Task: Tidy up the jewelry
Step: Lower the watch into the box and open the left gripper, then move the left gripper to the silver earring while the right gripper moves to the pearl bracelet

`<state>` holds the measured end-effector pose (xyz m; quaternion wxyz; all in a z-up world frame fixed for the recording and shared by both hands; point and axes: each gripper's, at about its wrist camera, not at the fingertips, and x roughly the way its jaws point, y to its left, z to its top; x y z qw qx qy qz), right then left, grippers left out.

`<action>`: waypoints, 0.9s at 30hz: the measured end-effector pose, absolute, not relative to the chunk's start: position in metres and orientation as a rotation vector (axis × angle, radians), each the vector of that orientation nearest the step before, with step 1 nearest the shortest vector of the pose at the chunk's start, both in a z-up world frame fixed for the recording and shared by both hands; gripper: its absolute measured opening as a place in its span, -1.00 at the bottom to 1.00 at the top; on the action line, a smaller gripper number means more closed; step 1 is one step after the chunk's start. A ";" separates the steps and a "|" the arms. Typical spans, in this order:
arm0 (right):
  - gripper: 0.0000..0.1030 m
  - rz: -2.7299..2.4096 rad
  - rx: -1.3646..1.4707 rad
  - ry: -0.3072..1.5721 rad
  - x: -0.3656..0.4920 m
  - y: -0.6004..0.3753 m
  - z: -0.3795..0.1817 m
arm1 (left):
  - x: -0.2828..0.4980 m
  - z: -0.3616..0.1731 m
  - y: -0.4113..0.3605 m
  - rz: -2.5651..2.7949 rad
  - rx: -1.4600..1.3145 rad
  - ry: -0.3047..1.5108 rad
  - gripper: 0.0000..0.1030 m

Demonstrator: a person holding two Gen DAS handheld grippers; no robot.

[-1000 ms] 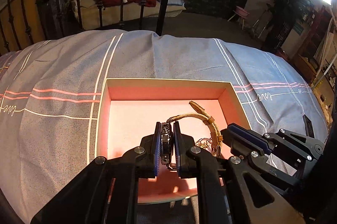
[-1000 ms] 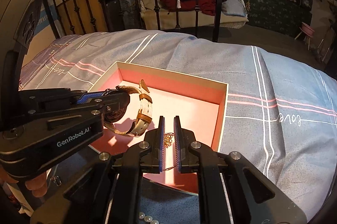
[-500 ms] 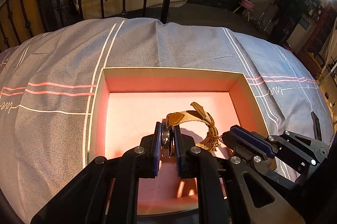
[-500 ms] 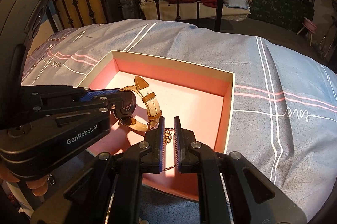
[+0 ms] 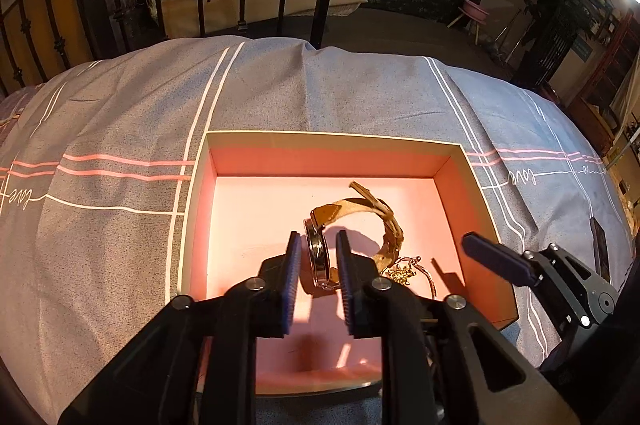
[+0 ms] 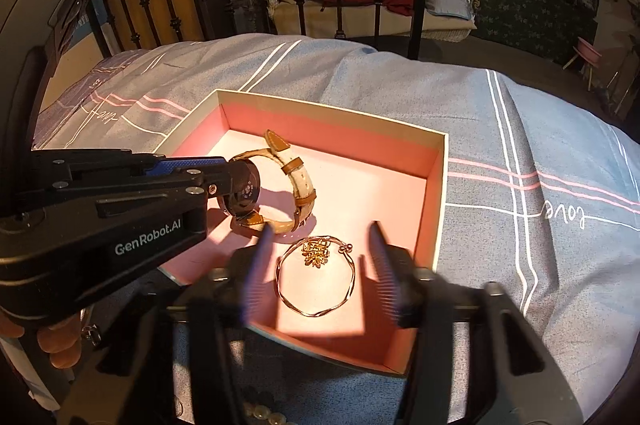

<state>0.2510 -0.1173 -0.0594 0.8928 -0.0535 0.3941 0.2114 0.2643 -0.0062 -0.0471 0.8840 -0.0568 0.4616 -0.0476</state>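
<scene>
Both tools have spread apart since earlier: left tool (image 5: 316, 261) straddles the released watch (image 5: 320, 253) mid-frame in the pink box (image 6: 436, 185); right tool (image 6: 320, 261) flanks the bangle (image 6: 316, 277) at lower centre.

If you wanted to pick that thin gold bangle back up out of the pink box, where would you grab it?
The bangle lies flat on the floor of the box, so come straight down from above and pinch its thin rim on the near side. That keeps the fingers away from the gold charm at its far edge and the watch beside it.
</scene>
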 end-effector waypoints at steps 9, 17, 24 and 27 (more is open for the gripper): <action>0.89 0.425 -0.081 0.716 0.201 -0.141 -0.029 | 0.200 -0.006 0.004 -0.138 -0.141 0.798 0.87; 0.89 0.475 -0.049 0.768 0.135 -0.159 -0.057 | 0.130 -0.051 0.030 -0.169 -0.106 0.909 0.87; 0.89 0.482 -0.065 0.826 0.125 -0.153 -0.076 | 0.101 -0.074 0.036 -0.130 -0.073 0.928 0.77; 0.89 0.481 -0.069 0.836 0.127 -0.153 -0.079 | 0.100 -0.078 0.036 -0.147 -0.074 0.942 0.50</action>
